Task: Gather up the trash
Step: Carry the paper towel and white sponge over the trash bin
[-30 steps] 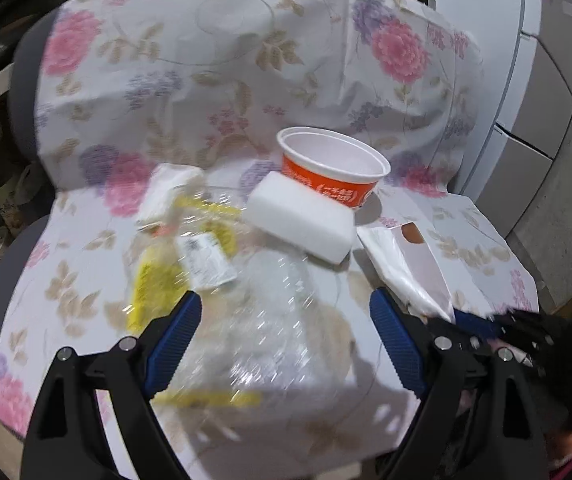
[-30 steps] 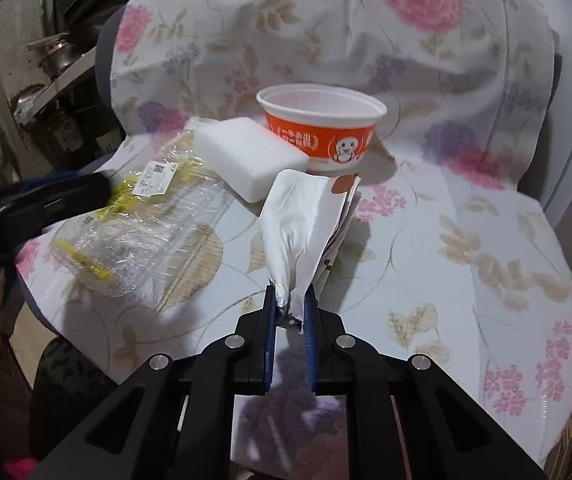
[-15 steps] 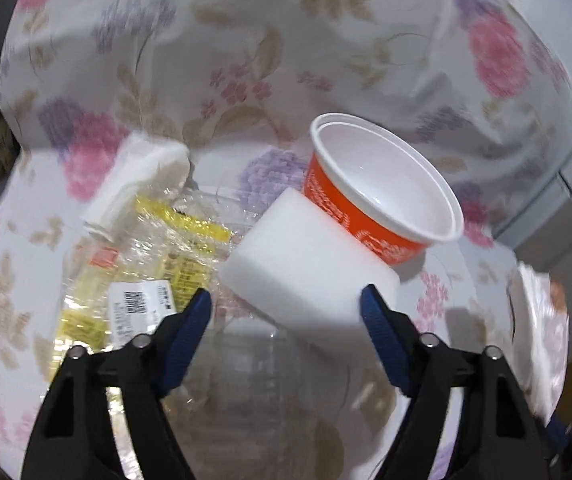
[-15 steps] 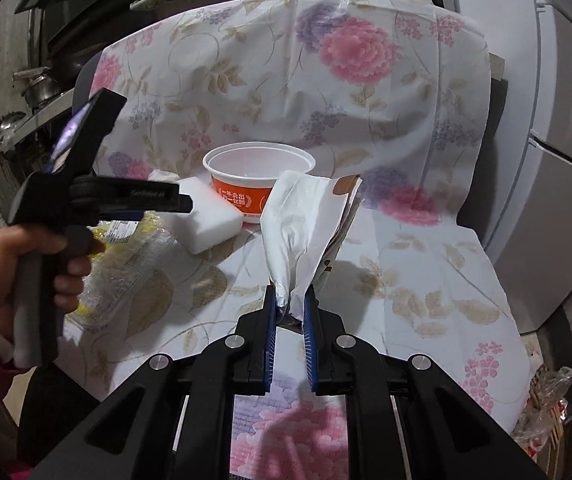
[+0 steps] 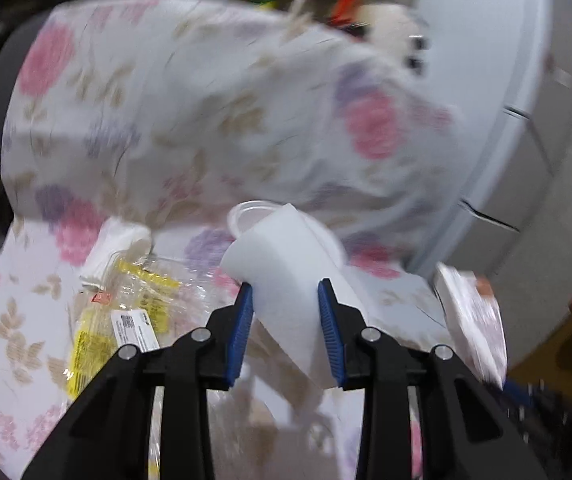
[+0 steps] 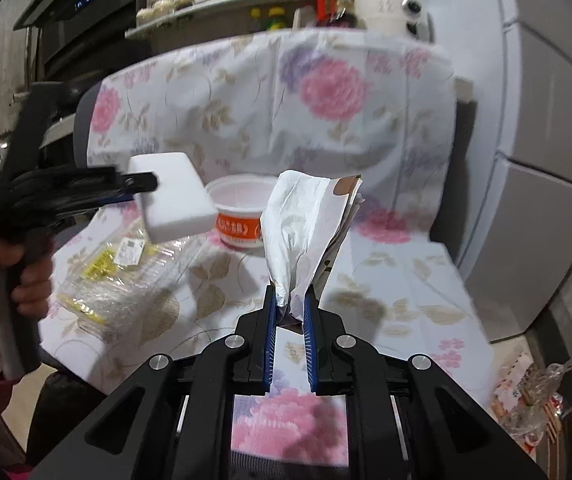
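**A:** Your left gripper has its fingers closed partway on the white block, pinching it by one end, and the right-wrist view shows the block lifted clear of the chair. Your right gripper is nearly closed on the bottom of the paper bag, which stands up out of the fingers.

**B:** So both hands are full. What is left on the chair?

**A:** The cup sits at the back of the seat, near the backrest. The clear wrapper lies toward the seat's left edge, and a crumpled tissue sits beside it at the back left. The floral cover over the chair is loose.

**B:** How do I carry these well?

**A:** Keep your squeeze on the block steady. It looks like soft foam, held off centre, so a quick swing could twist it out. The left view is blurred, so I judge you are moving fast; slow down. Keep the bag upright so nothing inside tips out, though I cannot tell whether anything is in it.

**B:** And where do they go?

**A:** No bin shows in either view. Some bagged litter lies on the floor off the seat's right edge; that may be the spot, but that is a guess.
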### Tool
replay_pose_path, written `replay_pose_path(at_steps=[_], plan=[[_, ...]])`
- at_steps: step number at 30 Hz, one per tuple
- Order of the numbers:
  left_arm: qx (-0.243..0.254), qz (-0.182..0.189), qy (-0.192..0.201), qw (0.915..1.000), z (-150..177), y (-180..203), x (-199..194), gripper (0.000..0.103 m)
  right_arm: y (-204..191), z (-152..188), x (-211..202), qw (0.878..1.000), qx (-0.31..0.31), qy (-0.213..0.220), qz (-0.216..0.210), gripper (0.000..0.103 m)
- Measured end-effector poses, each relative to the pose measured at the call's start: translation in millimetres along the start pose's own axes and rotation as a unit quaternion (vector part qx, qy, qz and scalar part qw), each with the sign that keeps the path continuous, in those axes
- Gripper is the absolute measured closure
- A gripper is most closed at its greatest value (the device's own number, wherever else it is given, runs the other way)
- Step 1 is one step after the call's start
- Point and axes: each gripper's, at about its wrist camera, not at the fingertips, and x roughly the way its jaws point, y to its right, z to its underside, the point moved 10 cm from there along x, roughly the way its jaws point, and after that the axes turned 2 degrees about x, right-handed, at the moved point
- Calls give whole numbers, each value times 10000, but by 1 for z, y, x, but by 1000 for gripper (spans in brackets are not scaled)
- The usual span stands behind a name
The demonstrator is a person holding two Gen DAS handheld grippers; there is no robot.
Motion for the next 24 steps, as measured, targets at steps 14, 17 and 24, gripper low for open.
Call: replay_pose_path(at_steps=[14, 17, 24], plan=[[1570, 1606, -280, 9740, 120, 157, -87, 72, 75, 58, -156, 9881, 623, 190, 1394, 89], [2018, 1816, -343, 9618, 133, 194, -85, 72, 98, 72, -182, 9809, 816, 300, 1739, 89], [2583, 2338, -575, 9356, 157, 272, -55, 72, 143, 105, -210, 9674, 1247, 390, 2169, 89]])
